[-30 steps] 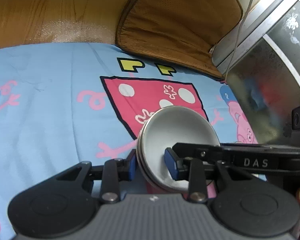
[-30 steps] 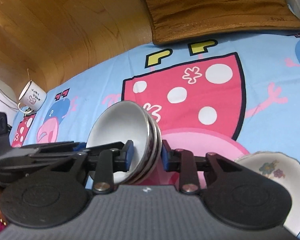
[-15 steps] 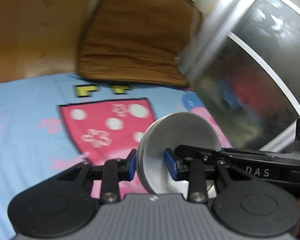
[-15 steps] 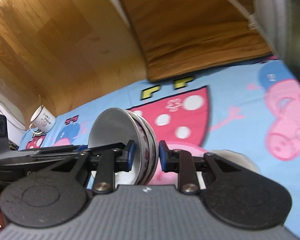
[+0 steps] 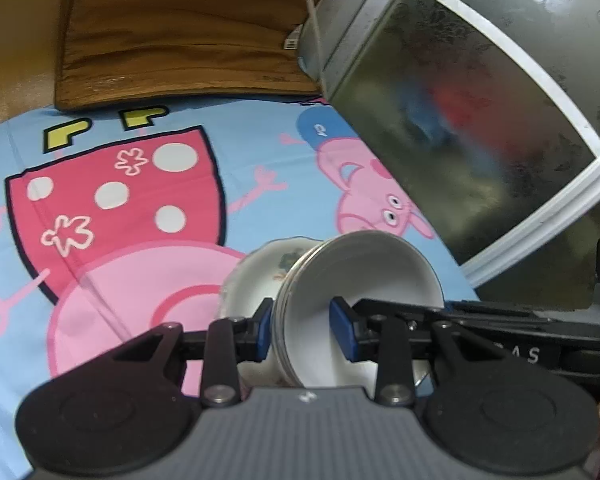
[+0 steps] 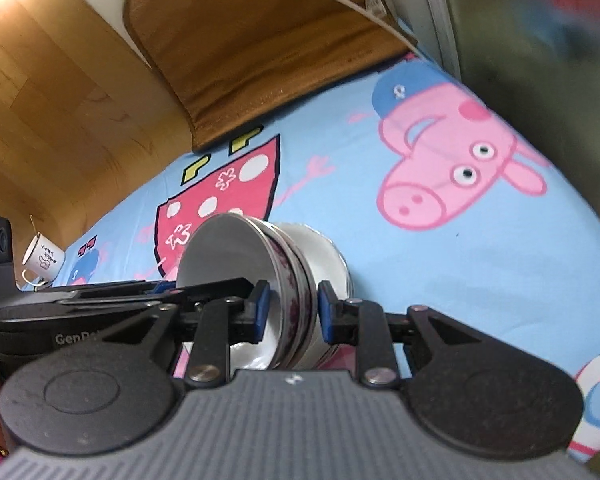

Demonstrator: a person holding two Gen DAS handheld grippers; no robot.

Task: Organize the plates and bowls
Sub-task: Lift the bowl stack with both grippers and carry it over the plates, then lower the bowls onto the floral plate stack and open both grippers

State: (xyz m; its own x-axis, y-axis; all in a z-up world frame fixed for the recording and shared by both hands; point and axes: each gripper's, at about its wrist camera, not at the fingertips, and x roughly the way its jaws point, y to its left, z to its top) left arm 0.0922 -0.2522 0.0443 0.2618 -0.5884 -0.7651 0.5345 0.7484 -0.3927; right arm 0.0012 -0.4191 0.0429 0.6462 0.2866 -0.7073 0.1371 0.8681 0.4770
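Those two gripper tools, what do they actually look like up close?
The left gripper and right gripper match: black linkage arms with silver rivets, blue fingertip pads, ribbed grey body with round black discs. White lettering marks each side. No cables visible.

Bowl stack [image 5: 356,280] carried rightwards — now tilted right over floral dish [image 5: 256,276].

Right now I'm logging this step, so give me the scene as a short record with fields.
held: bowl stack, tilted on its side
left gripper: shut on the stack's rim
right gripper: shut on the opposite rim
below the stack: floral bowl on the cloth
contact with the floral bowl: cannot tell
far left: mug
behind: brown mat
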